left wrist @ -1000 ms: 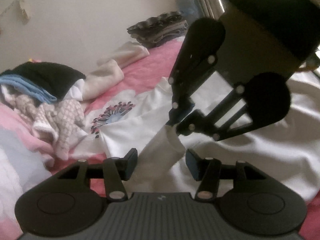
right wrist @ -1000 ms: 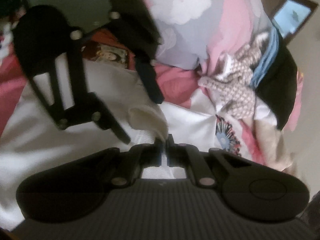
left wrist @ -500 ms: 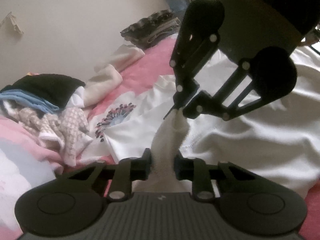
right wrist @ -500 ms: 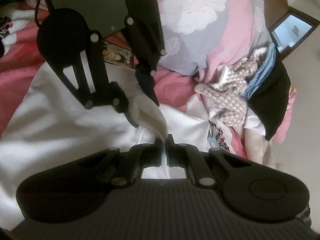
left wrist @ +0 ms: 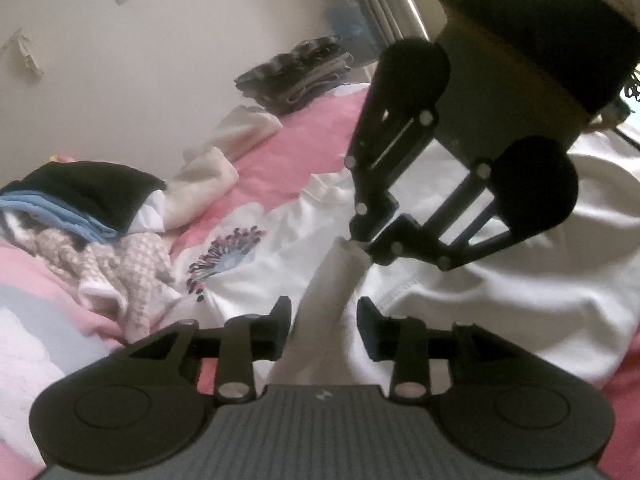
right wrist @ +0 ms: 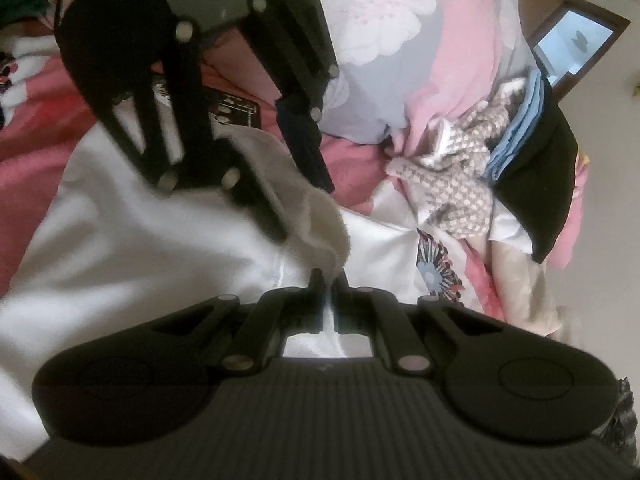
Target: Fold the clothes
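Behind left gripper [right wrist: 304,204], white garment [right wrist: 120,240] fold hidden.

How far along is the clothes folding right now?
Done: a folded stack sits by the wall. In hand: the right gripper pinches a raised fold of the white shirt; the left gripper, jaws just reopened, straddles it without pressing. Left: that shirt and the loose pile.

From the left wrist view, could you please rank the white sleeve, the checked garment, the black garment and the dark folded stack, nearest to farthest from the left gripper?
1. White sleeve: between the open jaws of the left gripper.
2. Checked garment: left, on the pink bedding.
3. Black garment: farther left, atop the pile.
4. Dark folded stack: far back, by the wall.
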`<control>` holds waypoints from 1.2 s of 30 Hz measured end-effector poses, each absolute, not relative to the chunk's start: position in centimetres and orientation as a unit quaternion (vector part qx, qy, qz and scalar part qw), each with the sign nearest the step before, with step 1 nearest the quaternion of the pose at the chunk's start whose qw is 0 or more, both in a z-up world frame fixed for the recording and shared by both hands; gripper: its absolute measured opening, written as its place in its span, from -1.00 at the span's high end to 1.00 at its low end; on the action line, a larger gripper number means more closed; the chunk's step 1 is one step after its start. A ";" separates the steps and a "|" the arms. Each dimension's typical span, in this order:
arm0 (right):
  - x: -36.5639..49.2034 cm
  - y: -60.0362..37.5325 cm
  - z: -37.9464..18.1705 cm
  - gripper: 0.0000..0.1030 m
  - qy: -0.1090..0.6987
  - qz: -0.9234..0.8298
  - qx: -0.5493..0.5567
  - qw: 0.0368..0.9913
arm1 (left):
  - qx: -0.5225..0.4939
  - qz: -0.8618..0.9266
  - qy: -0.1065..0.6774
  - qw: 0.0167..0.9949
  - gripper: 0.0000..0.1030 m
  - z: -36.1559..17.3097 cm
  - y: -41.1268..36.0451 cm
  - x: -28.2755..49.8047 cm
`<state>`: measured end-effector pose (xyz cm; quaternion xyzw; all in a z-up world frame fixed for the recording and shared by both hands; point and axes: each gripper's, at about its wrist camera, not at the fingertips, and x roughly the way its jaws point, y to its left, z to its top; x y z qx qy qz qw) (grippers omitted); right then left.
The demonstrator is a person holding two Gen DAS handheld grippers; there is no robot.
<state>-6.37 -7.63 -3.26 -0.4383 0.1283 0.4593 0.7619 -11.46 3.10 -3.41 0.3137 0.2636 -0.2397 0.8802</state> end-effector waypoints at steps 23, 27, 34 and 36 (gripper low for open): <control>-7.4 -21.5 -0.2 0.54 0.307 0.221 0.002 0.926 | 0.222 -0.171 0.284 0.917 0.77 -2.7 3.3 -10.0; -11.2 -29.6 -0.7 0.51 0.316 0.116 0.186 0.923 | 0.172 -0.161 0.307 0.922 0.75 -2.6 4.0 -9.1; -15.8 -36.1 -3.7 0.47 0.321 0.045 0.275 0.905 | 0.114 -0.140 0.336 0.925 0.74 -2.5 4.9 -7.9; -15.8 -37.3 -3.8 0.47 0.314 0.023 0.264 0.912 | 0.111 -0.136 0.338 0.925 0.74 -2.4 4.8 -7.9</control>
